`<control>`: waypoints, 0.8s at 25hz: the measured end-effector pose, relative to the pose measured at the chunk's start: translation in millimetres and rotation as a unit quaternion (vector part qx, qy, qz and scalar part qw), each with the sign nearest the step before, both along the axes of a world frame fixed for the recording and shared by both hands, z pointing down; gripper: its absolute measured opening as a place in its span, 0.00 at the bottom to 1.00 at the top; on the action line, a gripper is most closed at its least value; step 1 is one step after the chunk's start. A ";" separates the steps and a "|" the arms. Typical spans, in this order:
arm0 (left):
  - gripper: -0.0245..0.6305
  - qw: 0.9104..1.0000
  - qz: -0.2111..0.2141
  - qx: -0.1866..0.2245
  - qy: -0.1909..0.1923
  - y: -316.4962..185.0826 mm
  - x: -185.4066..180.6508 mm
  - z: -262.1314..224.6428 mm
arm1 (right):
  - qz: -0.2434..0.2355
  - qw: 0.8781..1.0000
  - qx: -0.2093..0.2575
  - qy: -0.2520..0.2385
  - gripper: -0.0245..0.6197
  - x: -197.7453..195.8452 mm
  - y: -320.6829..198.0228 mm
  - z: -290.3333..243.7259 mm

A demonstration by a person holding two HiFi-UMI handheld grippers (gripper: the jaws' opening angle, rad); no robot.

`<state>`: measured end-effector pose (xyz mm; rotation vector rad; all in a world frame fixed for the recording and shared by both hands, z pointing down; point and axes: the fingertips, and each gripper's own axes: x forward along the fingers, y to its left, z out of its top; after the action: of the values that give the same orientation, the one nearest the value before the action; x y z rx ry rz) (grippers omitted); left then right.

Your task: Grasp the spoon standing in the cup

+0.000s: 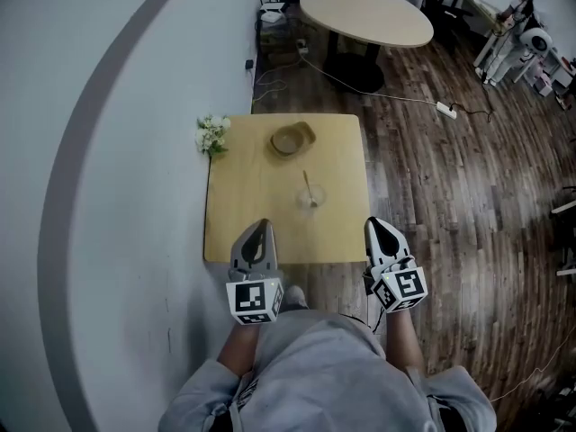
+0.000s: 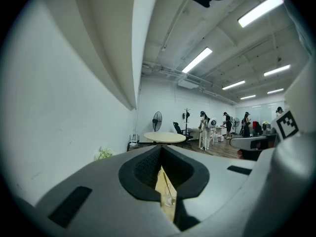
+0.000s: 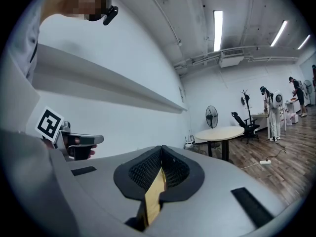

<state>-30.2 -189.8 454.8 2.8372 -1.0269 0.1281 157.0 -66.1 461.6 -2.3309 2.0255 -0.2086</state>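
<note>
My left tongs [image 1: 261,225] and my right tongs [image 1: 374,223] are both pressed together with nothing between them. They are held at the near edge of the surface [image 1: 243,205], the right pair by its near right corner. The clear cup [image 1: 311,202] stands on the surface ahead of me, between the two pairs of tongs and well apart from both. The spoon [image 1: 307,185] stands in it with its handle leaning away toward the far left. To do this well I should spread one pair before I reach; the left already looks straight at the cup. I should come in above the rim and pinch the bare handle only, because I judge the light cup would tip if nudged. The bowl [image 1: 292,139] and the flowers [image 1: 212,134] sit farther off, out of the way.
</note>
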 end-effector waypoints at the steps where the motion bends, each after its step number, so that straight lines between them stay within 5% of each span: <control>1: 0.04 1.000 -0.001 -0.001 -0.001 -6.5 -1.7 0.5 | -0.001 1.000 -0.003 0.000 0.04 -0.5 -7.3 1.4; 11: 0.04 1.000 -0.031 0.000 0.000 -45.6 0.1 6.0 | -0.051 0.999 -0.009 0.011 0.04 3.0 -60.3 17.6; 20: 0.04 0.995 -0.098 -0.001 0.003 -59.8 8.7 -1.4 | -0.154 0.986 -0.051 0.022 0.04 18.3 -108.7 50.0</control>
<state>-21.5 -249.6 453.4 2.7135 -1.2936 0.1022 175.4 -174.9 511.6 -2.0789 2.4472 -0.2796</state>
